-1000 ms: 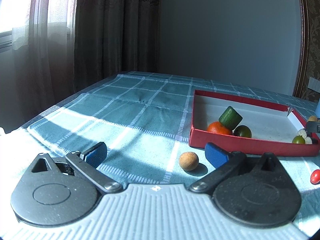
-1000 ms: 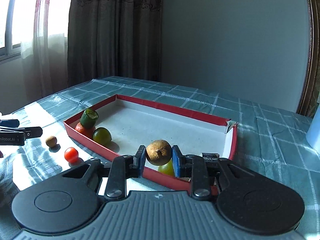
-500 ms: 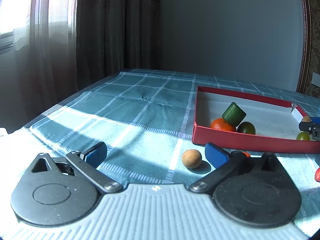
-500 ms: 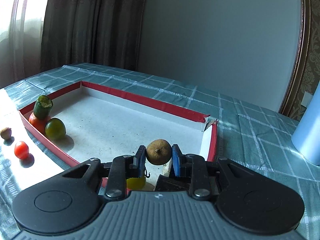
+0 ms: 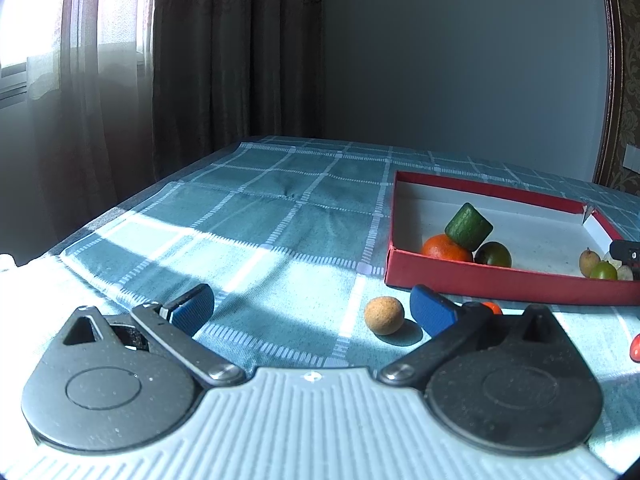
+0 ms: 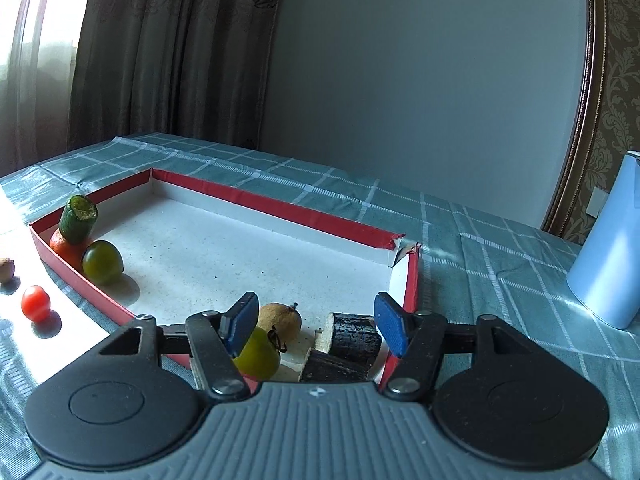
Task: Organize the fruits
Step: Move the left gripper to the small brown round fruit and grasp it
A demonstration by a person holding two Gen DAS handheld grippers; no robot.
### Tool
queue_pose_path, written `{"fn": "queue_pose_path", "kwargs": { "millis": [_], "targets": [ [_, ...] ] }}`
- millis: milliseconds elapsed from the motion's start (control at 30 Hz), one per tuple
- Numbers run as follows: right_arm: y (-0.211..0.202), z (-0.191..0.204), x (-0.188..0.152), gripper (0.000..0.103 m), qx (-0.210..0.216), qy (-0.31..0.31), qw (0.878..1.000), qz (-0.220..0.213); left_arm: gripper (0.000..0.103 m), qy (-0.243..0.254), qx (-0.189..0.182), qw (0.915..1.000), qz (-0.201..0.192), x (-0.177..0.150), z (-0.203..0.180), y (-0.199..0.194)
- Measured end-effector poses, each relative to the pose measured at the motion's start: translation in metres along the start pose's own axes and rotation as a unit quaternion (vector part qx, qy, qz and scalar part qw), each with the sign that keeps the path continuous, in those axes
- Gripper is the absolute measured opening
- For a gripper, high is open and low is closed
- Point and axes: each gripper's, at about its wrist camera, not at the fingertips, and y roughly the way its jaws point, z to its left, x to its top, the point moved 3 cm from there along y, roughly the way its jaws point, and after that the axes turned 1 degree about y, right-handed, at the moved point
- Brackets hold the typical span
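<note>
Room interior, sunlit from the left.
Plain grey wall (image 6: 420,80); dark patterned curtains (image 5: 224,60) beside a bright window (image 5: 24,12); teal checked cloth on tabletop (image 5: 280,208); carved wooden frame (image 6: 592,92) at right.

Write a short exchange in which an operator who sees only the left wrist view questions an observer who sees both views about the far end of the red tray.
Operator: At my right edge a brown fruit sits in the red tray. Is the right gripper clamping it?
Observer: No. The right gripper has its jaws opening, and the fruit lies on the tray floor, not clamped.
Operator: Is anything else in that corner that I cannot make out?
Observer: Yes. Dark cut pieces with pale cut faces lie beside the fruit, between the gripper's blue pads.
</note>
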Motion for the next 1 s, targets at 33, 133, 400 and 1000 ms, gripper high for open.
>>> {"fn": "queue_pose_path", "kwargs": {
  "millis": [33, 133, 400, 1000],
  "targets": [
    [-0.009, -0.004, 0.000, 0.071, 0.004, 0.009, 1.000, -0.007, 0.103, -0.001, -0.005, 1.0000, -0.002, 0.000, 0.001, -0.001],
    [-0.036, -0.014, -0.005, 0.071, 0.023, 0.034, 0.999, -0.021, 0.103, 0.006, -0.015, 0.9999, -0.002, 0.000, -0.001, -0.002],
    [-0.081, -0.034, -0.043, 0.077, 0.053, 0.078, 0.995, -0.039, 0.103, 0.093, -0.005, 0.9948, 0.042, -0.003, -0.029, 0.015],
    [-0.095, -0.028, -0.061, 0.089, 0.097, 0.131, 0.986, -0.010, 0.051, 0.088, -0.048, 0.9913, 0.085, 0.004, -0.043, 0.045]
  ]
}}
